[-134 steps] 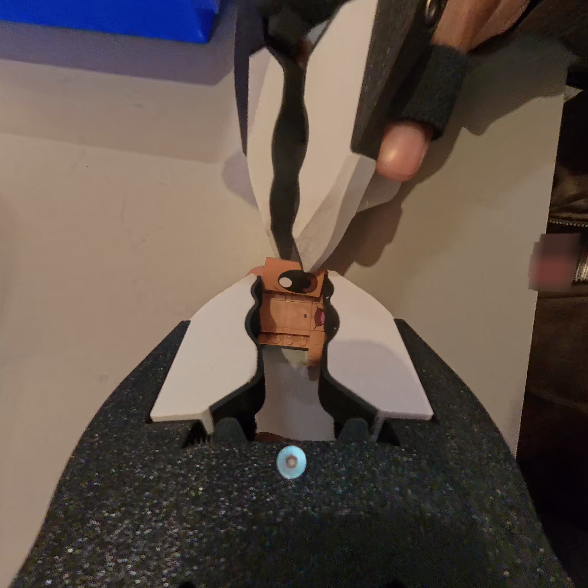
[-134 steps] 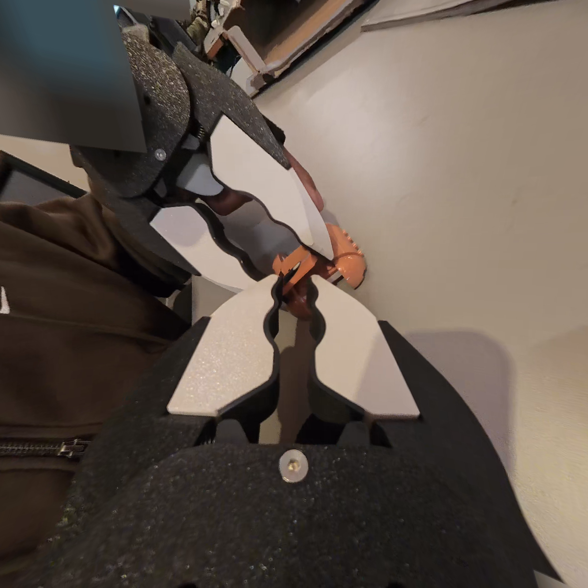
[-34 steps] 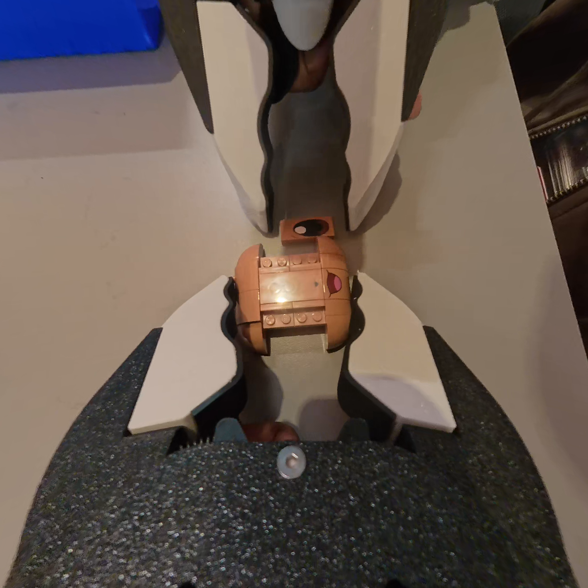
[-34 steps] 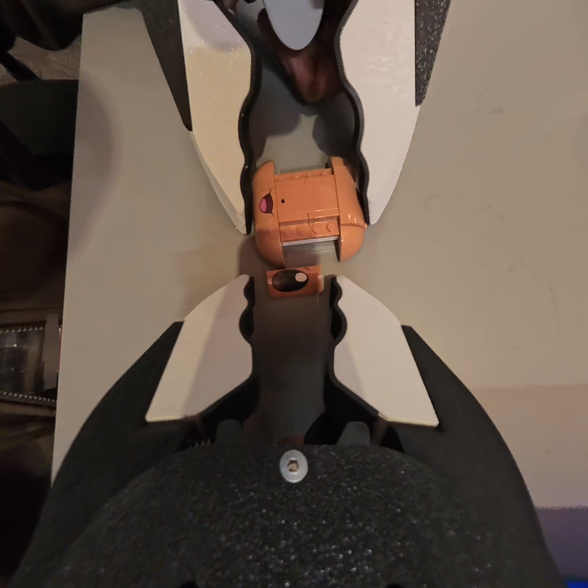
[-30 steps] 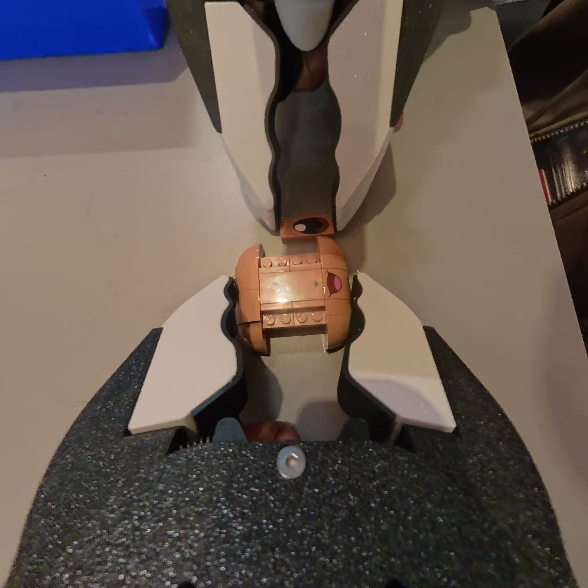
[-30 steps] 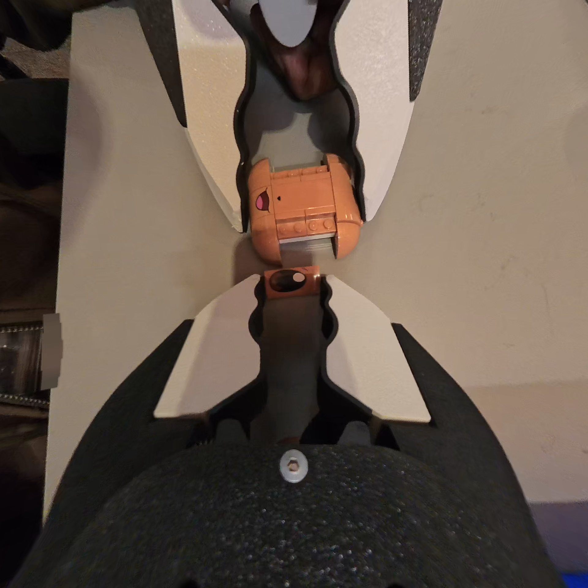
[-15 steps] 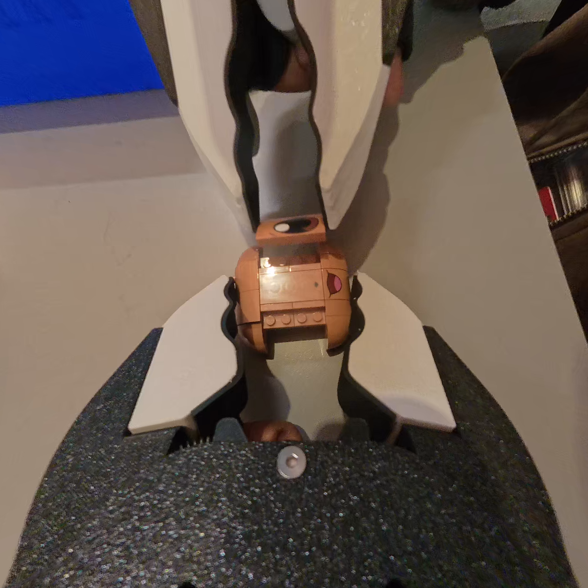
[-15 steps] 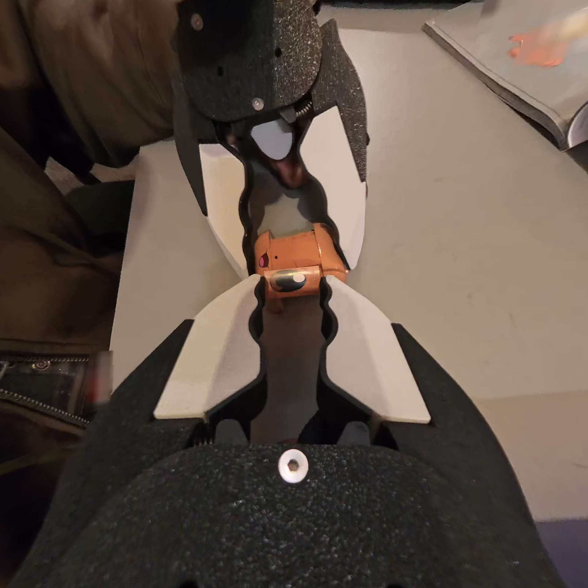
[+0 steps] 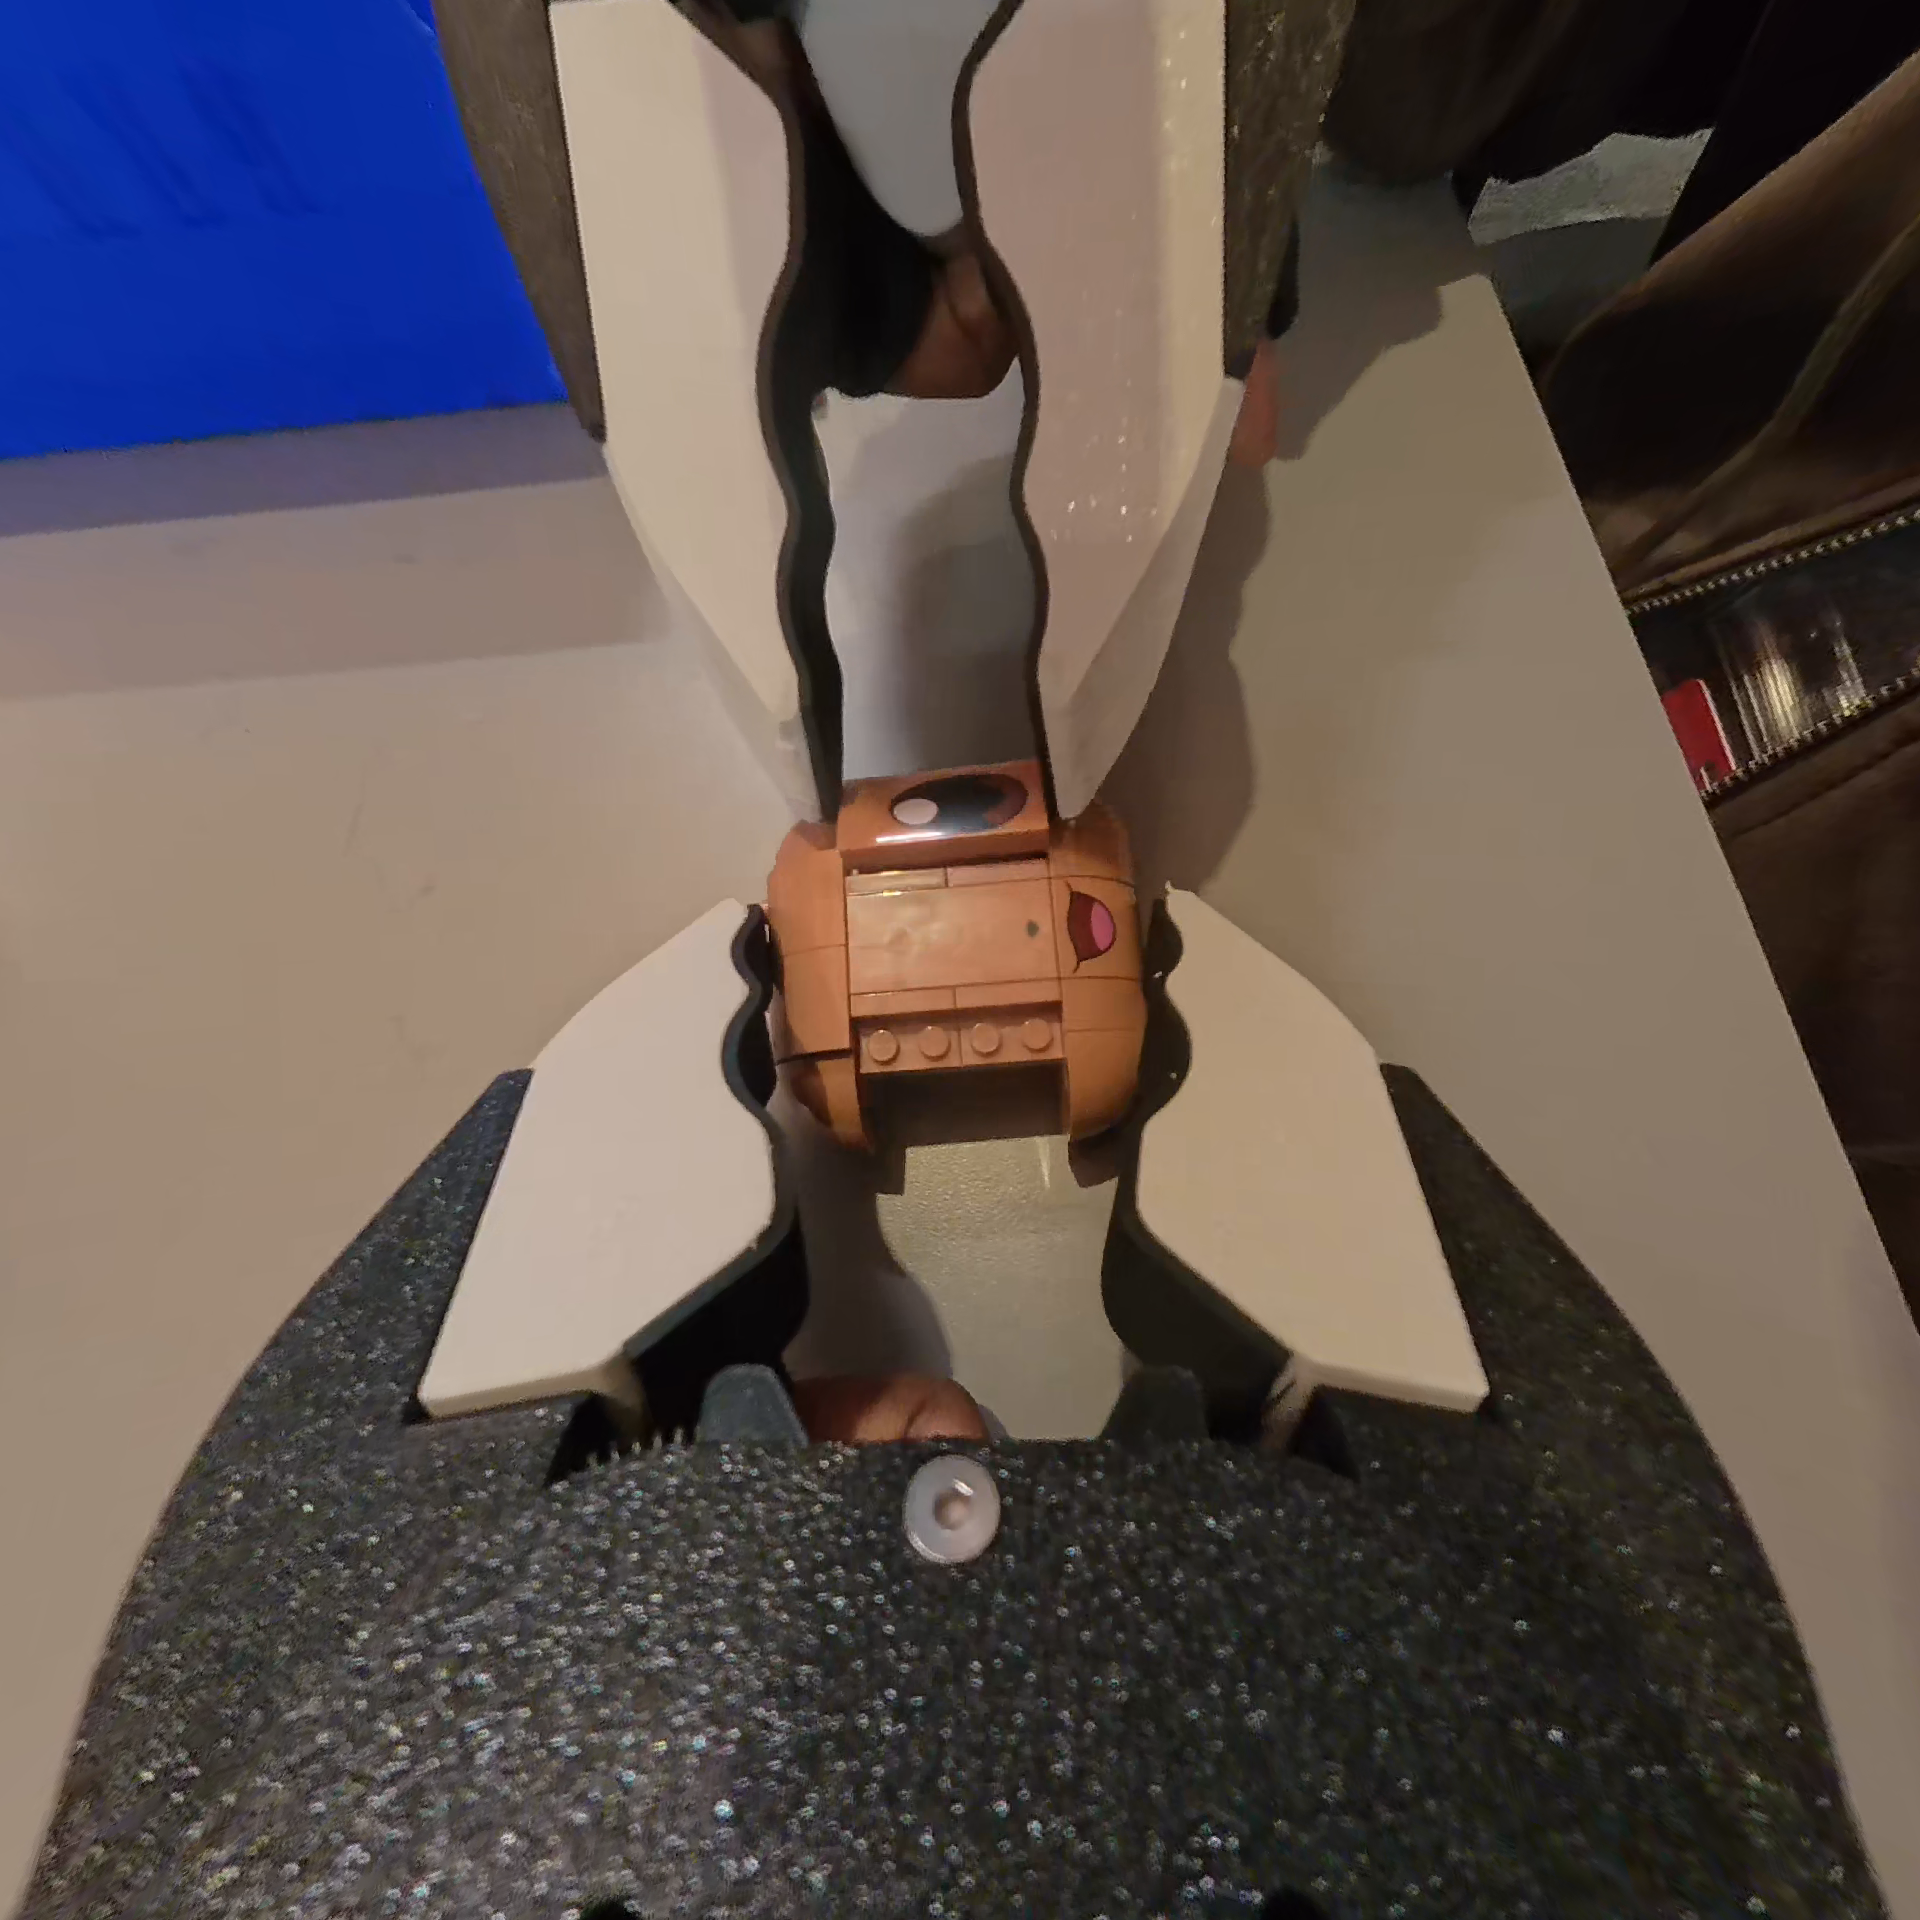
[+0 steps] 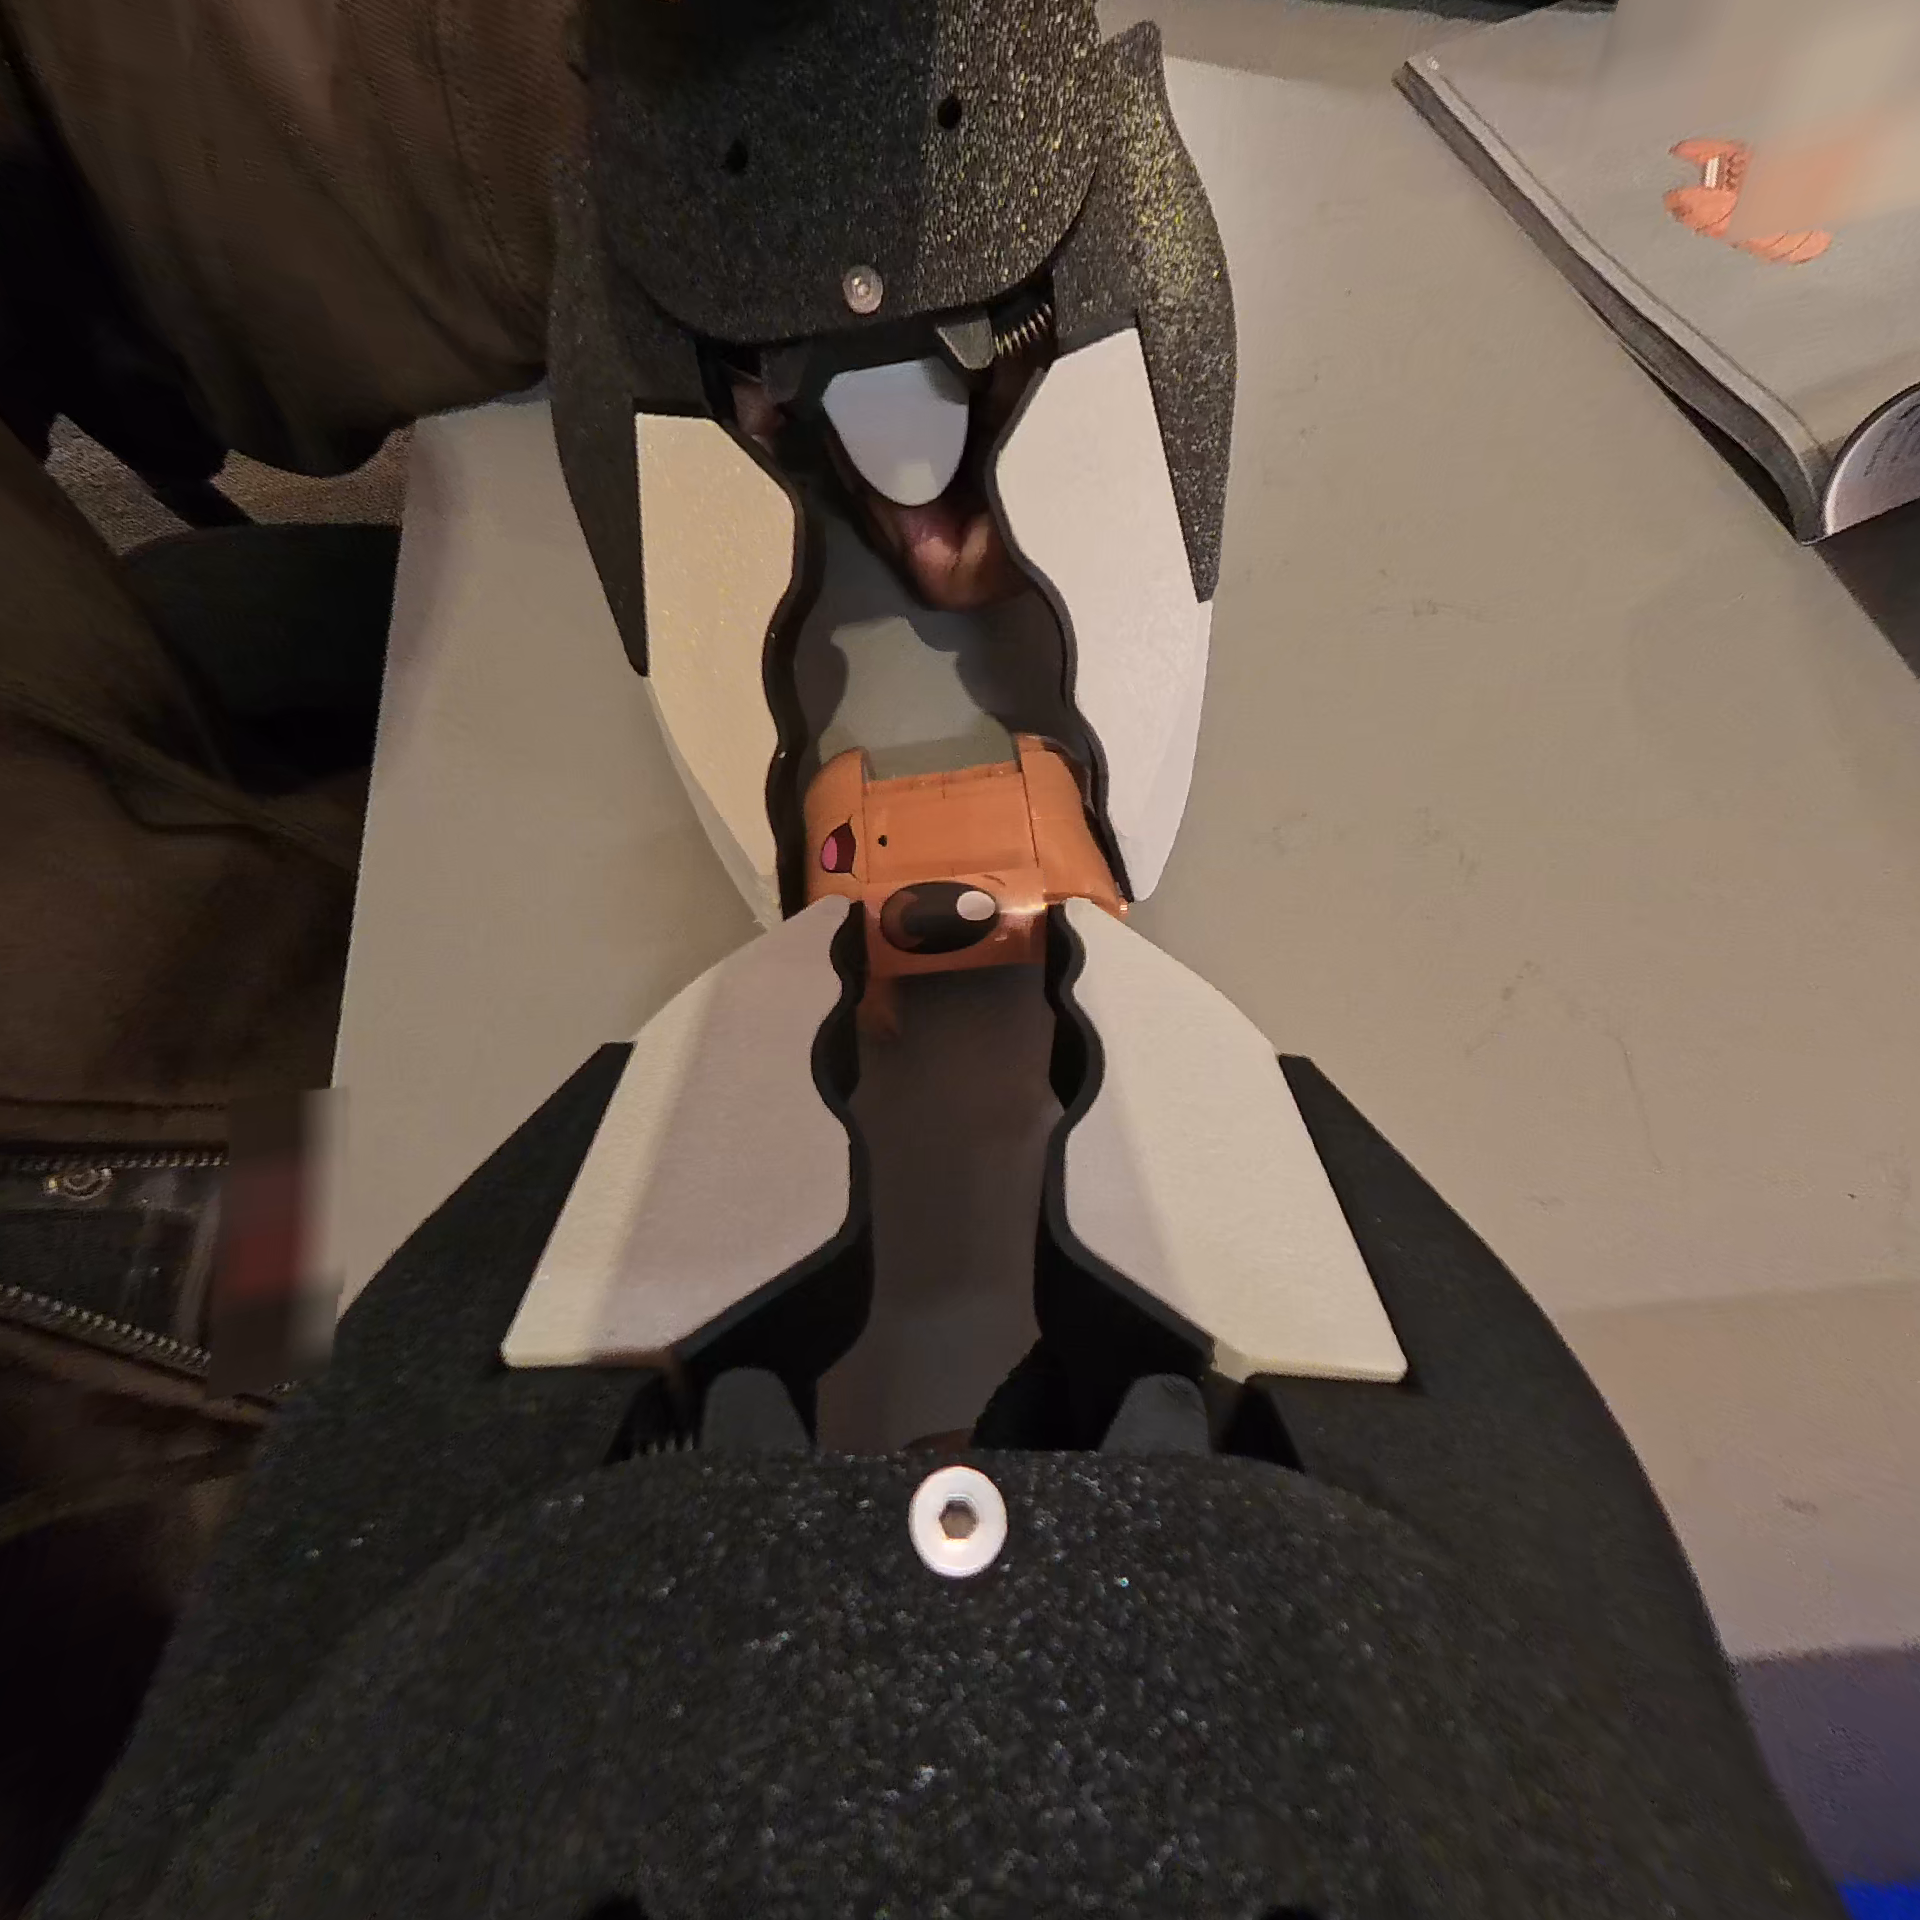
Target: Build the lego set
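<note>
The eye tile (image 10: 951, 923) covered the near face of the brown lego head (image 10: 940, 831), so whether the two were seated could not be told. The grey booklet (image 10: 1662, 260) ran off the far right edge, its orange print blurred. The blue object (image 9: 239, 208) at far left was cut off, its kind unclear. A mosaic patch masked the left edge of the right wrist view
</note>
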A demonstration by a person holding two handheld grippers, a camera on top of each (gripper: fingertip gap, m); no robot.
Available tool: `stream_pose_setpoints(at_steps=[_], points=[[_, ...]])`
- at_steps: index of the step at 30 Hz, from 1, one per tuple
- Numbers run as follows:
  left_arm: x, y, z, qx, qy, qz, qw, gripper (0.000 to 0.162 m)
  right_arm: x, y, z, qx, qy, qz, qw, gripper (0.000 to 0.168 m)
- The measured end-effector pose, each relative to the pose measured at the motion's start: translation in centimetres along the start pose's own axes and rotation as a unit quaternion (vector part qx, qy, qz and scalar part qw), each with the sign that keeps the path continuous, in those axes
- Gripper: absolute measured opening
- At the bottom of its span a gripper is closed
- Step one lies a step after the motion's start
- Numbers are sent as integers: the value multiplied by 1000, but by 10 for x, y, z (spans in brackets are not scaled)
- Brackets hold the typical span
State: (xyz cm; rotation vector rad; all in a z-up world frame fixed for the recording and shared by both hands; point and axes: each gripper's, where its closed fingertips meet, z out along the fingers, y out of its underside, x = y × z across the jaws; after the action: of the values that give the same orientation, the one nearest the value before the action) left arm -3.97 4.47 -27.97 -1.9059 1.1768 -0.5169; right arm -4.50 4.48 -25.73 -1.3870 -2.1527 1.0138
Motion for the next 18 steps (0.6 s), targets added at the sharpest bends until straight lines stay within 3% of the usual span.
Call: stream_pose_setpoints(at_steps=[18], points=[[3,-11,-8,47,15,-9,999,69,-4,-9,-5,20,-2,3,1000,35]])
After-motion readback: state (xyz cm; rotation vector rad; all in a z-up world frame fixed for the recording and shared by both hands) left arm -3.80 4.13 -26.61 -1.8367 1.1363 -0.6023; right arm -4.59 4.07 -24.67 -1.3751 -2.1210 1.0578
